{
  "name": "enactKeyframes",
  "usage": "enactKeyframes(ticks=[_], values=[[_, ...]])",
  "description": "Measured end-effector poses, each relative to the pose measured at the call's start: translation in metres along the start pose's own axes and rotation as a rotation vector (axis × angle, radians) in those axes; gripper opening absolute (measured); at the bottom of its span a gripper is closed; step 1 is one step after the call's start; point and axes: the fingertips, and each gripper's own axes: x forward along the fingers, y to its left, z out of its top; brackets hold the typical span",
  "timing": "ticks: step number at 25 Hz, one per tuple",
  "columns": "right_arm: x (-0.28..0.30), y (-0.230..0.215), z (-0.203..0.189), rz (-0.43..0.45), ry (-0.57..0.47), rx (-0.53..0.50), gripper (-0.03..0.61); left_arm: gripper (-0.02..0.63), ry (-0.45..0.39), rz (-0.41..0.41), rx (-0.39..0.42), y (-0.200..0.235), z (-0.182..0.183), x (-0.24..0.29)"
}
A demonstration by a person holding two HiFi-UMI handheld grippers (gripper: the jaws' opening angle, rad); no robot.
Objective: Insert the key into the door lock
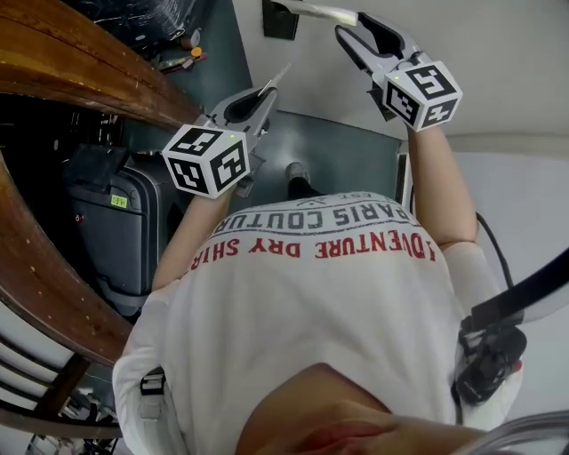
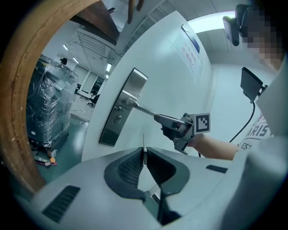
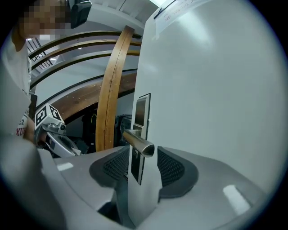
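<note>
My left gripper is shut on a thin silver key, which sticks out beyond the pads edge-on. It is held short of the white door, below and beside the metal lock plate. The lever handle juts out from the plate. My right gripper is at the handle's free end. Its jaws stand open, with the handle's tip between them and a gap to each pad.
A curved wooden rail runs along the left. Under it stands a dark suitcase. A wrapped pallet stands further down the hall. At my right hip hang a black device and a cable.
</note>
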Motion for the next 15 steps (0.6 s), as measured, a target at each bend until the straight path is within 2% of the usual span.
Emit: enactKeyframes(ticks=[2,8,15], values=[[0.002,-0.002,0.001,0.006,-0.003,-0.003,0.163,0.021,0.002,-0.003,-0.030,0.002,-0.003,0.003],[0.005,-0.002,0.006,0.018,-0.015,-0.024,0.160,0.021,0.010,-0.005,-0.022,0.006,-0.004,0.008],[0.006,0.000,0.007,0.021,-0.012,-0.029,0.156,0.021,-0.051,-0.031,-0.106,0.010,0.001,0.018]])
